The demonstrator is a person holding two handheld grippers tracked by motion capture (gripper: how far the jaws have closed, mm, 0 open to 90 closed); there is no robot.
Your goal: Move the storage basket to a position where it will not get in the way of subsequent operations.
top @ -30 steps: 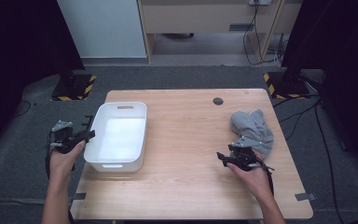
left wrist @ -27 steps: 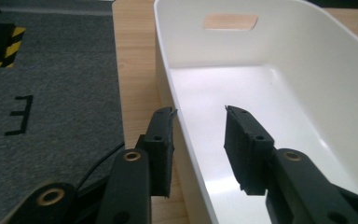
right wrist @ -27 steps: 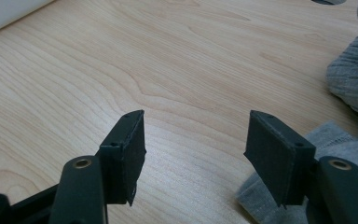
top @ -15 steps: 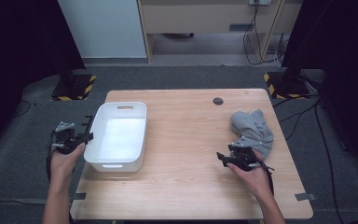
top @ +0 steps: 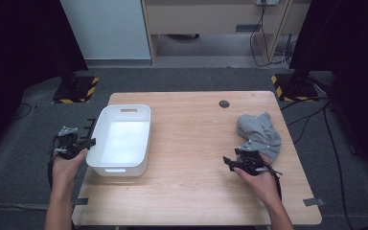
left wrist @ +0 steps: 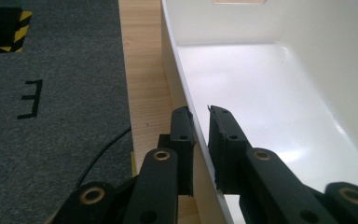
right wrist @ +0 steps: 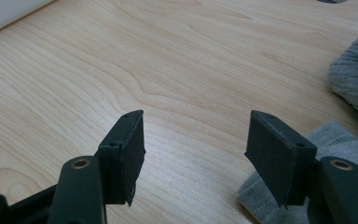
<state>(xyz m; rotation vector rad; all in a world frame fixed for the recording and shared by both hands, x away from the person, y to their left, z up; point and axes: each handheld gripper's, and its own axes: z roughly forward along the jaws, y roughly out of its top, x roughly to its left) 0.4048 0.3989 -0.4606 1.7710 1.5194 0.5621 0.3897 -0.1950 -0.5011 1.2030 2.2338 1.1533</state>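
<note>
A white plastic bin (top: 146, 139) stands on the left part of the wooden table (top: 191, 143). My left gripper (top: 90, 142) straddles the bin's left wall, one jaw outside and one inside. In the left gripper view its jaws (left wrist: 200, 112) have just been closing, and the pads now pinch the thin wall (left wrist: 177, 70). A crumpled grey cloth (top: 261, 132) lies at the right side of the table. My right gripper (top: 228, 162) sits just in front of it, low over the wood. In the right gripper view it (right wrist: 196, 126) stands open with bare wood between the pads and the cloth (right wrist: 354, 74) beside its right jaw.
A round black grommet (top: 224, 103) sits near the table's far edge. Grey carpet (left wrist: 51, 93) lies off the table's left edge, right beside the bin. Bare wood stretches between the bin and the cloth.
The left gripper's jaws have narrowed around the bin's left wall. Both hands, the bin and the cloth have kept their places.
</note>
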